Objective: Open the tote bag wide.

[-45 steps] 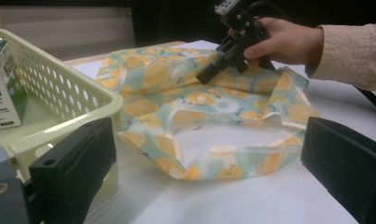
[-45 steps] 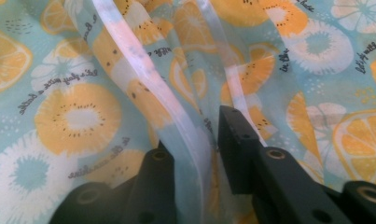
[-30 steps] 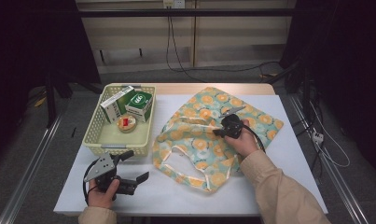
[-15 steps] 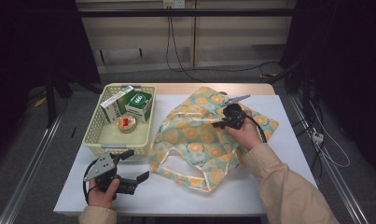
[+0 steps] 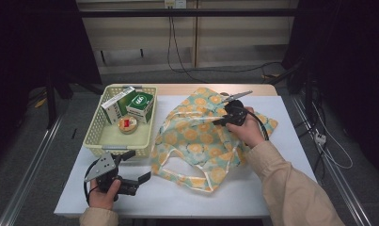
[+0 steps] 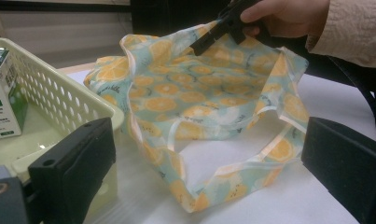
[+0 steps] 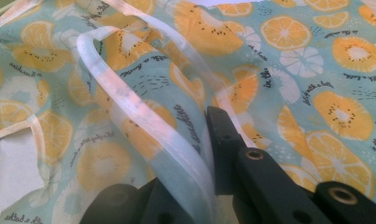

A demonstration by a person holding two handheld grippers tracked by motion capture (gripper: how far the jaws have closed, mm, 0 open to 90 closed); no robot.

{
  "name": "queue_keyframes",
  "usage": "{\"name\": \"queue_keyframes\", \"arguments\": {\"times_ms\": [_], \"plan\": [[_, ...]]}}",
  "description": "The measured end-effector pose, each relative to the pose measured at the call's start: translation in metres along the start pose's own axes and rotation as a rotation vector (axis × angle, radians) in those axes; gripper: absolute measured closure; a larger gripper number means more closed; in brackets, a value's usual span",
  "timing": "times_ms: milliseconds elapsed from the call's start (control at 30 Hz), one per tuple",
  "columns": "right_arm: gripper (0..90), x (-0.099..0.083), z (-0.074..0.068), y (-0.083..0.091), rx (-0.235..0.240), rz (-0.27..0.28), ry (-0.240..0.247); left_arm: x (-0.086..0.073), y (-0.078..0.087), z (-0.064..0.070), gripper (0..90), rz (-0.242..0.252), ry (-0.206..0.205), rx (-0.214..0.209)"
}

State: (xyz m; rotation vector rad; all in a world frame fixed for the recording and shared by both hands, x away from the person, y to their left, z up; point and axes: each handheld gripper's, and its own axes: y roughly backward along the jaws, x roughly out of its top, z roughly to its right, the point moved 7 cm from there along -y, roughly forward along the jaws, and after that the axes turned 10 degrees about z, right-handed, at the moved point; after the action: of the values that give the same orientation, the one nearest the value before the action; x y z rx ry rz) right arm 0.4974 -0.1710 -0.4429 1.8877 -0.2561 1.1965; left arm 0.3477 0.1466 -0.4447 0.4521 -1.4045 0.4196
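My right tongs (image 7: 209, 186) pinch the bag (image 5: 196, 136) trim; left tongs (image 5: 130, 169) (wide) sit nearest its handle loop, rightward.

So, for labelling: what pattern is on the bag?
Orange slices on pale teal bag, clearest in the right gripper view.

Overhead light is falling evenly on the white table (image 5: 272, 188), while the surroundings are sinking into near-black. Shadows are staying soft and glare mild. In the gripper views, the nearest black jaws are blurring, and the fabric bag (image 7: 316, 70) is looking slightly soft.
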Motion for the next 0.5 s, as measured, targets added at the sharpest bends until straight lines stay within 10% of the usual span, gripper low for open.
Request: {"name": "queue_keyframes", "arguments": {"times_ms": [267,500], "plan": [[73.6,-0.009,-0.005,-0.006,0.035,-0.021,-0.015,0.000,-0.001,0.001,2.6,0.002,0.001,-0.004],[41.6,-0.020,-0.013,-0.027,0.052,-0.079,0.027,-0.002,-0.002,0.000,2.6,-0.002,0.008,-0.008]]}}
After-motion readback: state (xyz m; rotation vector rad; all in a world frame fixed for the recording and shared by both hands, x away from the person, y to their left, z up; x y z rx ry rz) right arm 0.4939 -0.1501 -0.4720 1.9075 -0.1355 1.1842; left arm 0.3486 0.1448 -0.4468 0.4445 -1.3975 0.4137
